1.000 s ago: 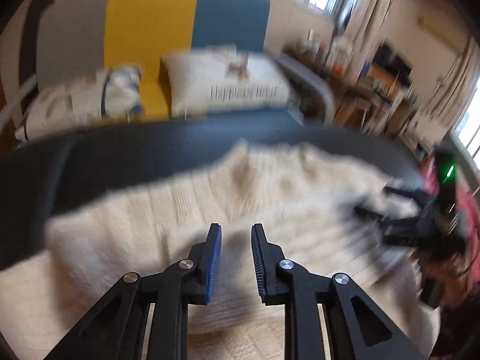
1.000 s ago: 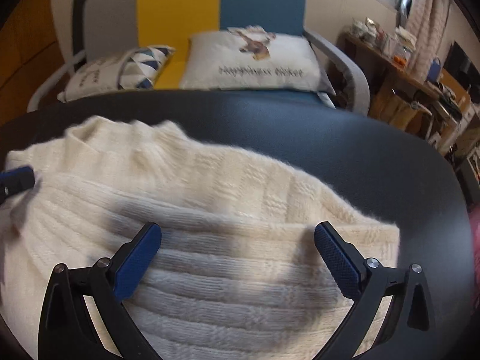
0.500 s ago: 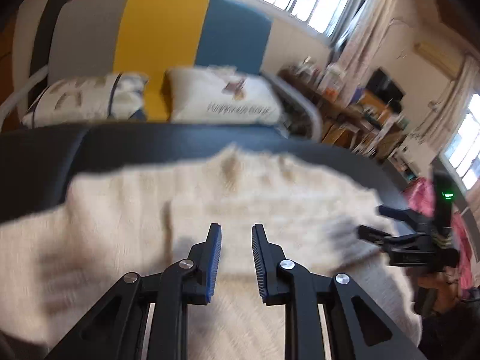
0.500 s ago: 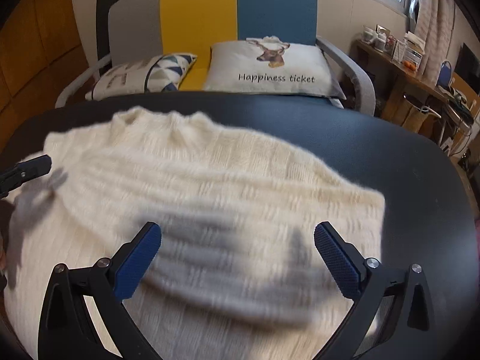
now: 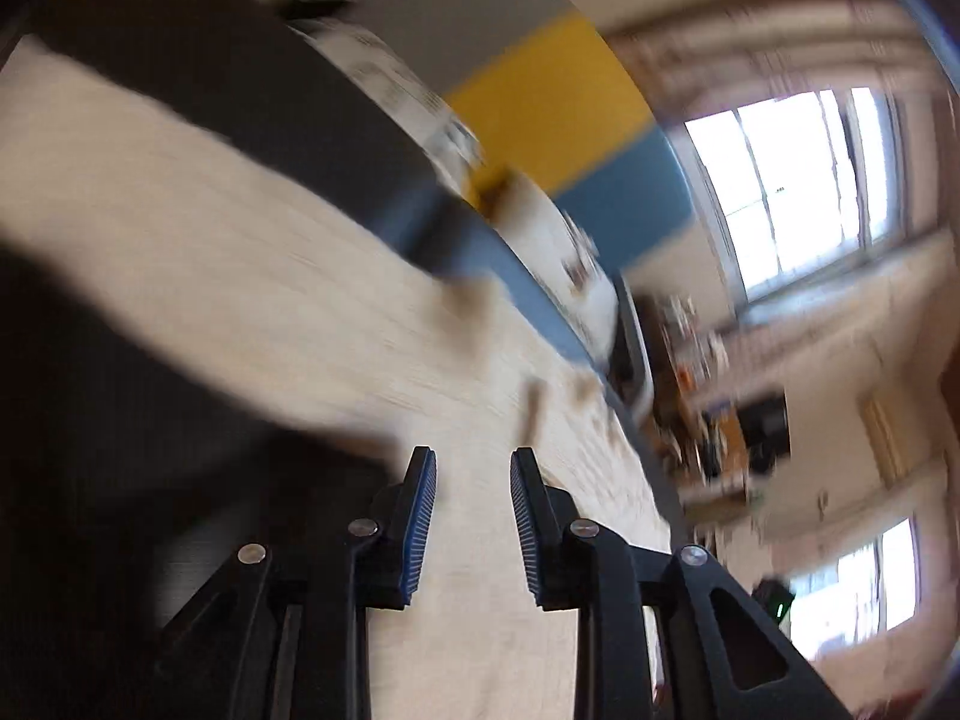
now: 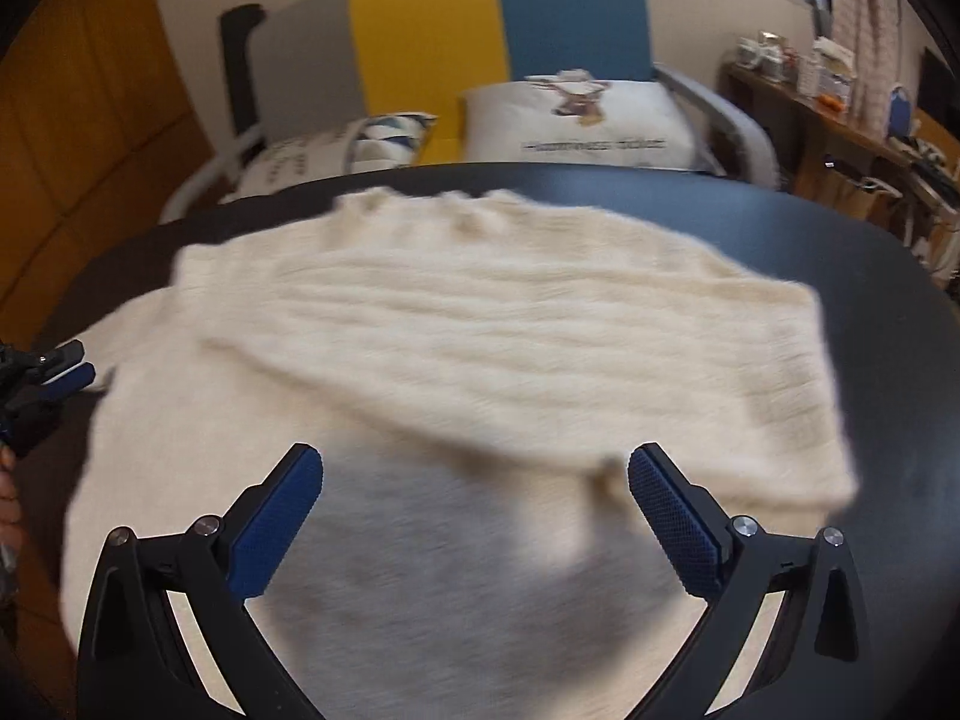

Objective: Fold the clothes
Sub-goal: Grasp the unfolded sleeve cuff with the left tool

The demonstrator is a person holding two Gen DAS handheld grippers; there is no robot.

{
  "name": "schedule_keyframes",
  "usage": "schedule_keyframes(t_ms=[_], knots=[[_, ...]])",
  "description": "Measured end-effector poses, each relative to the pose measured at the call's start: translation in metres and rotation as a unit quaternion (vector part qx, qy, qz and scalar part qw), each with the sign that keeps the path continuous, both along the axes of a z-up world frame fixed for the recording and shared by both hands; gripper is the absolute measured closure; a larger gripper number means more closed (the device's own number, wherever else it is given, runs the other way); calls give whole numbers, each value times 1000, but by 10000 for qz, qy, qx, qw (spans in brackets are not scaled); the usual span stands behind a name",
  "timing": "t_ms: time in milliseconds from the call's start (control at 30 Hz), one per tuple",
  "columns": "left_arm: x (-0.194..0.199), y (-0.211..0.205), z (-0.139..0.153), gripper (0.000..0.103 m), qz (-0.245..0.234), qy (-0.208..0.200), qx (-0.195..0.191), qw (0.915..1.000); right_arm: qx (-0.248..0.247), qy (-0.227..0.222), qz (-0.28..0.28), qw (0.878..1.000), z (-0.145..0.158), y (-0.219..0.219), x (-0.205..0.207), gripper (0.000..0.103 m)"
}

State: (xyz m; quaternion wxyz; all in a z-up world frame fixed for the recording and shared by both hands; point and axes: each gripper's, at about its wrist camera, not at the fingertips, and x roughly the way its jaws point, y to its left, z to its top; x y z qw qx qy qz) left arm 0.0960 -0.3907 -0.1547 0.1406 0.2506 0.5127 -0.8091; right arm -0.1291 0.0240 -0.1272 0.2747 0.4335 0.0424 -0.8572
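The cream knitted sweater [image 6: 480, 324] lies spread on the dark round tabletop [image 6: 888, 312], its neck towards the armchair [image 6: 498, 30] and one panel already laid across the body, with that panel's loose edge ending just in front of the right hand-held gripper [image 6: 474, 516]. That gripper hangs over the near part of the sweater with its jaws wide apart and nothing between them. The left hand-held gripper [image 5: 473, 516], seen from the right wrist at the sweater's far-left edge, has just been opening its jaws; they stand a little apart with no knit caught between the blue pads [image 5: 420, 528], though its own view is rolled and heavily smeared, so how close it sits to the fabric is hard to judge. The main risk, as I read it, is the thick, fluffy knit: a pad that closes on it from above may pinch both layers together, and lifting then would drag the folded panel open again. A shallow bite on the fuzzy surface could also slip out mid-lift and leave the fold crooked. The sweater's right hem lies near the tabletop's edge, so a hard sideways pull could slide it over. With the left gripper swinging fast, its tips might snag the loose stitches.
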Motion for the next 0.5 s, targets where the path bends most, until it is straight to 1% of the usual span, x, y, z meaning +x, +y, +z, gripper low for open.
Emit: schedule_keyframes(t_ms=[33, 100, 200, 267, 333, 400, 433, 467, 500], knots=[[28, -16, -1, 77, 317, 5, 44, 9995, -90, -35, 100, 9999, 0, -8, 7, 0], [79, -48, -3, 77, 924, -139, 13, 9956, -139, -74, 239, 9996, -5, -24, 23, 0], [143, -96, -8, 76, 1769, -375, 36, 9835, -157, -143, 224, 9995, -14, -36, 37, 0], [174, -127, -13, 76, 2257, -501, 206, 9727, -104, -213, 185, 9995, -17, -40, 42, 0], [193, -152, -22, 74, 2522, -451, 440, 9656, -21, -193, 136, 9997, -20, -41, 45, 0], [205, -172, -34, 74, 2851, -470, 777, 9542, 45, -203, 73, 9998, -22, -40, 45, 0], [207, -180, -39, 74, 2952, -444, 922, 9499, 89, -196, 35, 9998, -23, -40, 45, 0], [208, -188, -45, 74, 3036, -409, 1040, 9462, 126, -183, 13, 9998, -23, -40, 45, 0], [207, -193, -47, 73, 3067, -361, 1083, 9449, 153, -176, 9, 9997, -24, -40, 44, 0]])
